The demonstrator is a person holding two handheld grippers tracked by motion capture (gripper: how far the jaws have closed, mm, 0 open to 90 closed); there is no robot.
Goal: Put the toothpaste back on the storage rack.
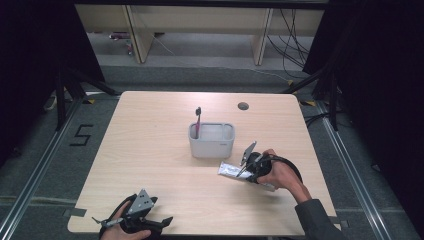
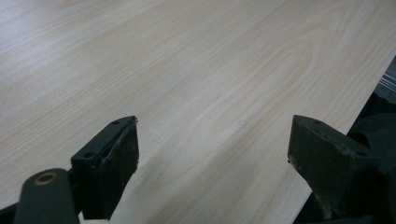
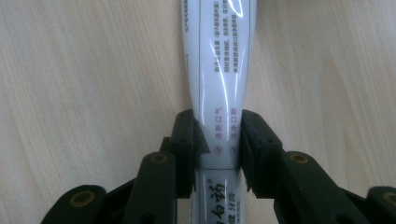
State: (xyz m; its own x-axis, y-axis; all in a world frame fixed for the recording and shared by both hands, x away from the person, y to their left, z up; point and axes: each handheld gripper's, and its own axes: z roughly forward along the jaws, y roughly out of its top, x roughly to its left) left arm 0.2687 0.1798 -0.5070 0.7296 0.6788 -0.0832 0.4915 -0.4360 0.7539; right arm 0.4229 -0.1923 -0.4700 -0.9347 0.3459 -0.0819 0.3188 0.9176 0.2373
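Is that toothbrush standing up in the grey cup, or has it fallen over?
Standing up. The toothbrush sits in the left end of the grey cup, its dark head poking well above the rim, leaning only slightly.

The pale wood tabletop (image 1: 150, 165) carries a grey holder (image 1: 211, 141) at centre and a white tube (image 1: 231, 171) at four o'clock.

Only a couple of readable bits here. The floor left of the table has a big "5" (image 1: 81, 135) marked in dark tape. The white toothpaste tube (image 3: 219, 70) carries Chinese print: large characters "白药" near the bottom, plus small purple and grey lines too tiny to make out.
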